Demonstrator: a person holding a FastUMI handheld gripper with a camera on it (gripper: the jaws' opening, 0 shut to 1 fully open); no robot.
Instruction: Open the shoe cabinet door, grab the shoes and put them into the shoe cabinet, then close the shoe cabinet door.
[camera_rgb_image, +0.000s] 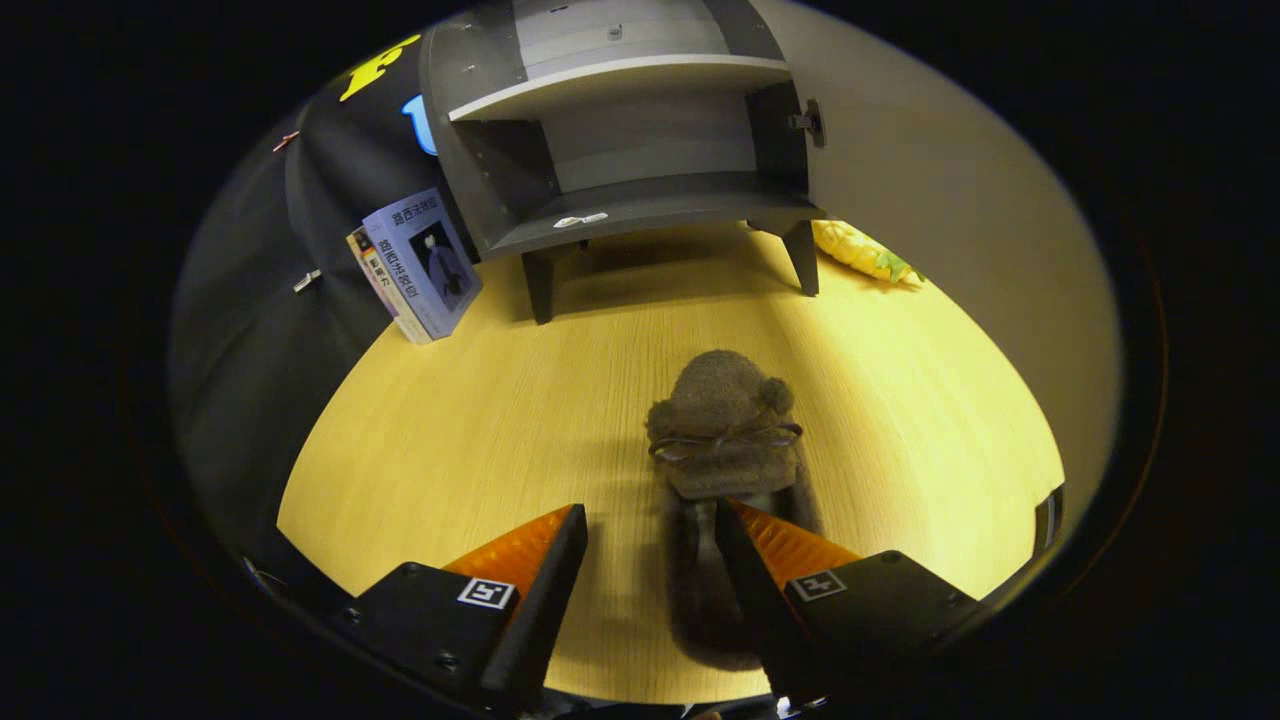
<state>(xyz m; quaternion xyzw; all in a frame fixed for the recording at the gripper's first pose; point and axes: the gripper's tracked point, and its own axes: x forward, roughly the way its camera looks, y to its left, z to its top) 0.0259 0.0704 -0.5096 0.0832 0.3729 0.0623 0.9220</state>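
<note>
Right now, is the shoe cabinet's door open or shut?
Open: the shoe cabinet shows both bare shelves, its door swung aside. The gripper jaws are open.

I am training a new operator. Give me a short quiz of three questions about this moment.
1. True or false: the shoe cabinet door is open.
2. What lies just ahead of the gripper? A) fluffy brown slipper B) books C) yellow plush toy
3. Fill in: the gripper's fingers are ____.

Key: 1 true; 2 A; 3 open, the slipper's heel lying by the right finger, not gripped.
</note>
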